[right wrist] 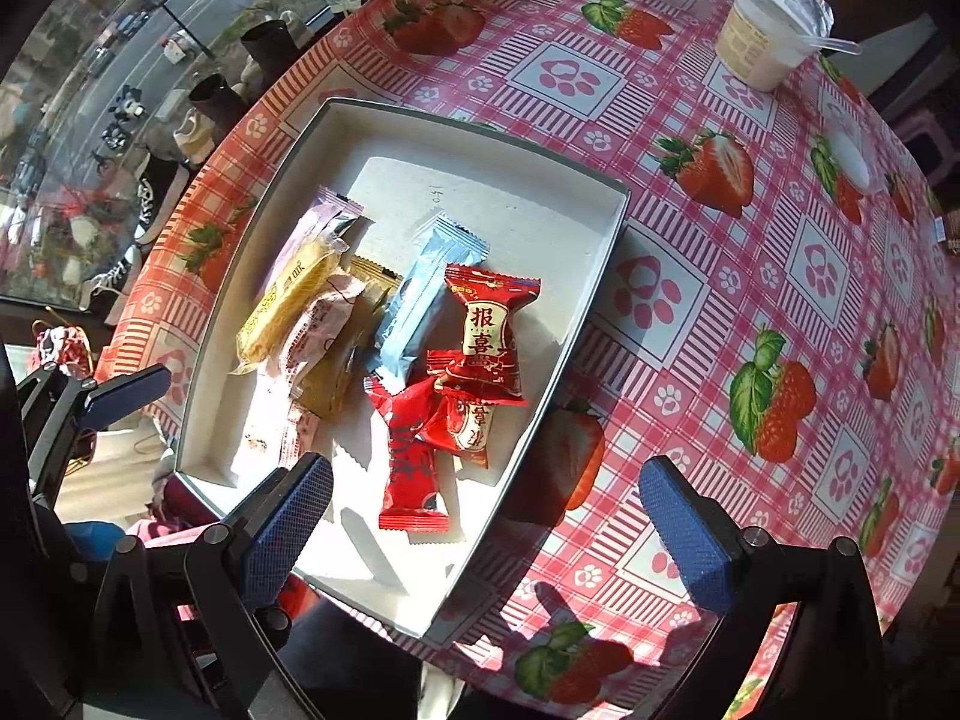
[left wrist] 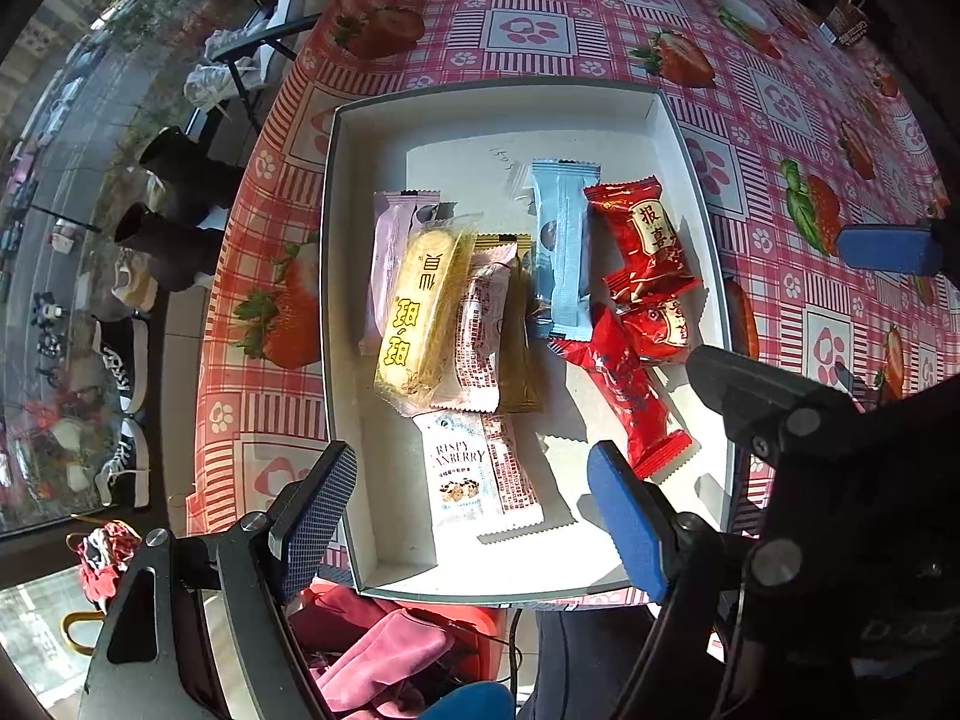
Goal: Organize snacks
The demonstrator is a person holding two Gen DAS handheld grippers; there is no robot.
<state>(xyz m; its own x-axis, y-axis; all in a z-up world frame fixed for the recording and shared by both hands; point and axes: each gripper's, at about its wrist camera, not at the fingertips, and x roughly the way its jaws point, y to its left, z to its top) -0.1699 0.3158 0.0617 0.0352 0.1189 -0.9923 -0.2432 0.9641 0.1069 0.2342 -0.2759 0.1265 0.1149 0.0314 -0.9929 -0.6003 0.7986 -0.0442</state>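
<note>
Here, a shallow white cardboard tray (left wrist: 696, 138) sat near the edge of the surface, which was covered in a pink checked cloth printed with strawberries and paw marks (left wrist: 528, 30). All the wrapped snacks lay inside the tray, loosely sorted by colour. On one side a yellow cake bar in a clear wrapper (left wrist: 420, 312) rested on top of a pale pink packet (left wrist: 384, 258), with a pink-and-white printed packet (left wrist: 480, 348) and a gold packet (left wrist: 519, 360) just beside it. A white cranberry-crisp packet (left wrist: 459, 468) lay nearest the camera in the left wrist view. A light blue packet (left wrist: 561, 252) lay in the middle, and three red packets clustered on the other side: a squat red one with gold characters (left wrist: 645, 234) overlapping a second like it (left wrist: 660, 330), and a long red bar (left wrist: 630, 402) touching them. The left hand-held gripper (left wrist: 474, 510) hung above the tray's near end, blue pads spread wide, gripping nothing. The right hand-held gripper (right wrist: 486, 534) was likewise released and empty, one pad over the tray and the other over the cloth. A white tub with a plastic spoon (right wrist: 768, 30) stood well apart at the far side.
</note>
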